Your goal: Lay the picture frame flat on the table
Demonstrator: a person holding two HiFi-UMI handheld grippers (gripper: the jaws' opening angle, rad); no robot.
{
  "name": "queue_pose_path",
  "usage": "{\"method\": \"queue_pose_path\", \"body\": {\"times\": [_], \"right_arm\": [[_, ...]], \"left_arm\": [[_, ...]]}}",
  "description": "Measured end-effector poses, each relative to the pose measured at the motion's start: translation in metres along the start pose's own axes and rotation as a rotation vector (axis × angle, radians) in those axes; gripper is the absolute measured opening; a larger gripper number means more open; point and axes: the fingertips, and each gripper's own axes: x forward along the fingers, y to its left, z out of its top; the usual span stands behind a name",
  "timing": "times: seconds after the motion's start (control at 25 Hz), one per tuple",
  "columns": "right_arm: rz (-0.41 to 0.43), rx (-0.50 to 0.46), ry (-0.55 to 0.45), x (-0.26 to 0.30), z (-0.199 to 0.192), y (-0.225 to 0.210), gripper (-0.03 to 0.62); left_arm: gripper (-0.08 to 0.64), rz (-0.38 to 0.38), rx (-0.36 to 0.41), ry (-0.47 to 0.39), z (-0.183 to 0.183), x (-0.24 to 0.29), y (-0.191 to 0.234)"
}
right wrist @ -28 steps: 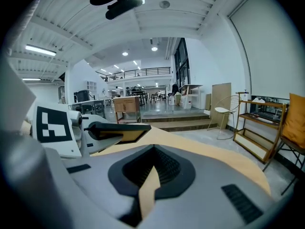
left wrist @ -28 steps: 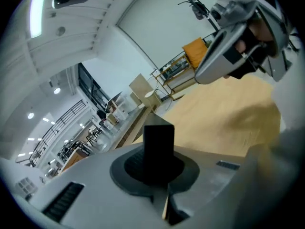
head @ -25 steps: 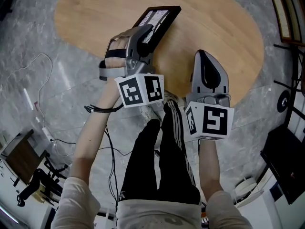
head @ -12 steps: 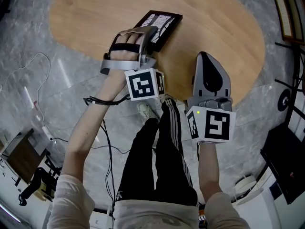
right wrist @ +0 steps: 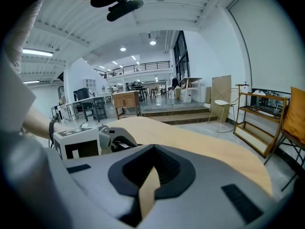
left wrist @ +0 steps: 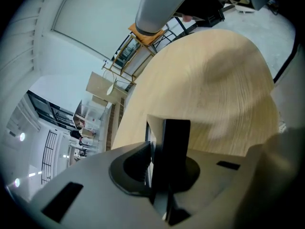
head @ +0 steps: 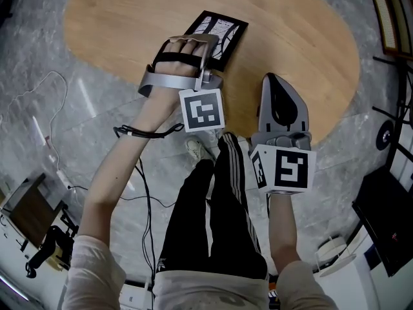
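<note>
On the wooden table (head: pixel 290 31), toward its left-hand side, the picture frame (head: pixel 218 32) lies face up with its black-and-white print showing. It looks flat or very close to it, though I can't tell whether every edge is actually down on the wood. The left gripper (head: pixel 205 51) has the near edge of the frame clamped. In the left gripper view the black edge sits right in the slot between the two jaws, pinched on both sides, with the rest of the frame sticking out past the tips over the table. The right gripper (head: pixel 275 81) is off to the right, well apart from the frame and pointing out over the near edge of the table. Its jaws are squeezed together on nothing, with just a thin sliver of tabletop visible between them. Compared with a second ago, the frame has come down. Back then it was tipped up at an angle with the left hand (head: pixel 181 55) bunched over it, and now the print faces the ceiling. The left hand has rolled over too, so its marker cube (head: pixel 201 110) has swung round underneath it. The right gripper has barely budged.
</note>
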Motion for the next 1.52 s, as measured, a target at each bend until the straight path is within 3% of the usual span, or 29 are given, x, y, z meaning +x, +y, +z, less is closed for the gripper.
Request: {"method": "queue_pose_path", "body": {"times": [0.2,0.36,0.56,0.72,0.8,1.08,1.24,1.52], "right_arm": [[0.015,-0.009,0.005,0.000,-0.002,0.002,0.006],[0.024,-0.007,0.020,0.001,-0.007,0.003,0.006],[0.018,0.017,0.040,0.002,-0.012,0.003,0.006],[0.037,0.010,0.059,0.005,-0.015,0.005,0.006],[0.045,0.004,0.070,0.007,-0.017,0.006,0.006],[0.055,0.003,0.094,0.011,-0.022,0.005,0.006],[0.067,-0.001,0.108,0.014,-0.025,0.007,0.006],[0.085,-0.002,0.123,0.018,-0.026,0.010,0.006]], "left_arm": [[0.020,-0.022,0.065,0.012,0.005,0.003,-0.002],[0.021,-0.039,0.175,0.030,0.005,0.006,-0.006],[0.021,-0.076,0.161,0.013,0.008,0.007,-0.005],[0.031,-0.093,0.232,0.025,0.005,0.008,-0.010],[0.044,-0.106,0.219,0.007,0.004,0.008,-0.015],[0.186,-0.201,0.168,-0.009,0.003,0.011,-0.044],[0.234,-0.317,0.191,0.025,-0.005,0.007,-0.058],[0.253,-0.379,0.195,0.031,-0.005,0.005,-0.061]]}}
